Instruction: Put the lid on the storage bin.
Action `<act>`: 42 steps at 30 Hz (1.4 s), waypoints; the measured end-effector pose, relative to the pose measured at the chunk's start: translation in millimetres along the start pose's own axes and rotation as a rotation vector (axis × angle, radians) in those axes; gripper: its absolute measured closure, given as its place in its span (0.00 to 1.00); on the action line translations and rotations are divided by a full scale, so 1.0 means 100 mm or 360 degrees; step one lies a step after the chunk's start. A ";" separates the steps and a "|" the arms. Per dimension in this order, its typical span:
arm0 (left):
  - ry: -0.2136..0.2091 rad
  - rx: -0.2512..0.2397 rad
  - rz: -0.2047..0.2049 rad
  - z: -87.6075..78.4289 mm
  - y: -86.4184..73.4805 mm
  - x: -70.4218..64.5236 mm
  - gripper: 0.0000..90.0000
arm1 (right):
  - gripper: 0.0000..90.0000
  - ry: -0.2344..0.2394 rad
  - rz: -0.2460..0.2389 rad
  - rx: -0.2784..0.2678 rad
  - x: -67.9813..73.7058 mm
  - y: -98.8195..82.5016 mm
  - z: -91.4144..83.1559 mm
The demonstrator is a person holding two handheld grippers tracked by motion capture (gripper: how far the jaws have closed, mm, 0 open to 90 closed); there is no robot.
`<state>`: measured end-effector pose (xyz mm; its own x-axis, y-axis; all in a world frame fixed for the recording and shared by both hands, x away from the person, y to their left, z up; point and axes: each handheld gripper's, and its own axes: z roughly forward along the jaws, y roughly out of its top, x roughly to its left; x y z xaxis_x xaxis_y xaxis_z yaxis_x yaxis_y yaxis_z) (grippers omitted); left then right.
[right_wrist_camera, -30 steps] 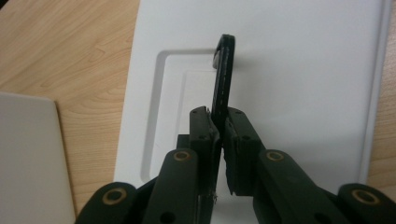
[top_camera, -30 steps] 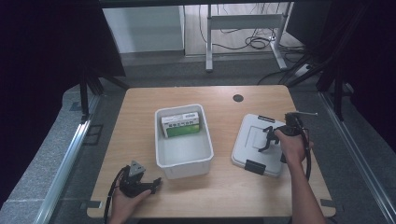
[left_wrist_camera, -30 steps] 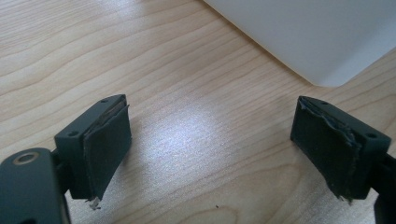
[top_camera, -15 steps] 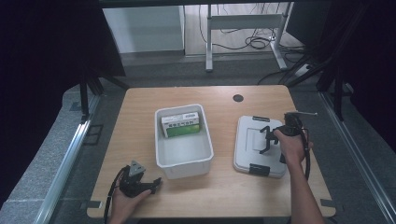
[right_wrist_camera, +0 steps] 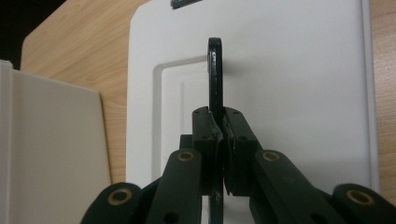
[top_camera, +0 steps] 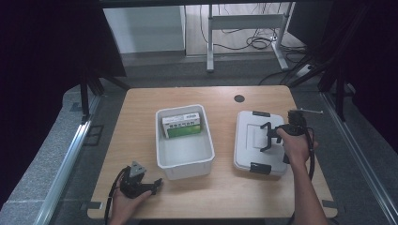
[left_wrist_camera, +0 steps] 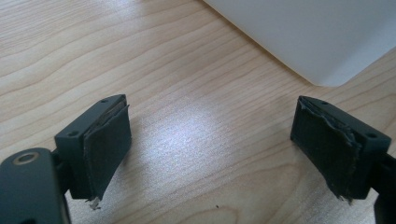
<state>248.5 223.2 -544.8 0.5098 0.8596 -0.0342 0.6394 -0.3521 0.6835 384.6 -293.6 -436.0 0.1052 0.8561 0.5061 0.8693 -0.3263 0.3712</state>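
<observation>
A white lid [top_camera: 248, 140] with black latches lies on the right of the table. My right gripper [top_camera: 272, 137] is shut on its upright black handle [top_camera: 265, 133]. In the right gripper view the jaws pinch the thin handle [right_wrist_camera: 214, 70] between their pads at the gripper [right_wrist_camera: 219, 126], with the lid [right_wrist_camera: 289, 93] spread beneath. An open white bin [top_camera: 159, 140] stands mid-table with a green box [top_camera: 184, 125] at its far end. My left gripper [top_camera: 157, 183] rests near the front left edge, open, nothing between its pads [left_wrist_camera: 107, 144]. I cannot tell whether the lid is off the table.
The bin's corner [left_wrist_camera: 317, 37] lies just ahead of the left gripper, and its wall [right_wrist_camera: 51, 154] stands left of the lid. A dark cable hole [top_camera: 239, 98] sits near the table's far edge. Bare wood [top_camera: 141, 108] runs left of the bin.
The lid, held by its handle, has swung from a skewed angle to square with the table, and the right hand has risen slightly. The left gripper has stayed put.
</observation>
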 end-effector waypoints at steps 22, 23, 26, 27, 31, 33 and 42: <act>0.0000 0.0000 0.0000 0.00 0.00 0.00 0.14 | 0.94 0.0114 -0.0055 -0.0054 0.15 -0.05 -0.27; 0.0000 0.0000 0.0000 0.00 0.00 0.00 0.14 | 0.94 0.0117 -0.0062 -0.0054 0.16 -0.05 -0.28; 0.0000 0.0000 0.0000 0.00 0.00 0.00 0.14 | 0.94 0.0132 -0.0067 -0.0062 0.18 -0.06 -0.30; 0.0000 0.0000 0.0000 0.00 0.00 0.00 0.14 | 0.94 0.0132 -0.0067 -0.0062 0.18 -0.06 -0.30; 0.0000 0.0000 0.0000 0.00 0.00 0.00 0.14 | 0.94 0.0159 -0.0102 -0.0074 0.23 -0.07 -0.35; 0.0000 0.0000 0.0000 0.00 0.00 0.00 0.14 | 0.94 0.0171 -0.0104 -0.0073 0.25 -0.07 -0.38; 0.0000 -0.0001 0.0005 0.00 0.00 0.00 0.14 | 0.94 0.0230 -0.0149 -0.0115 0.41 -0.10 -0.51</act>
<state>248.5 223.5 -544.8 0.5118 0.8585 -0.0322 0.6376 -0.3545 0.6840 355.6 -275.4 -379.5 -0.0494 0.8192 0.5713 0.8345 -0.2805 0.4743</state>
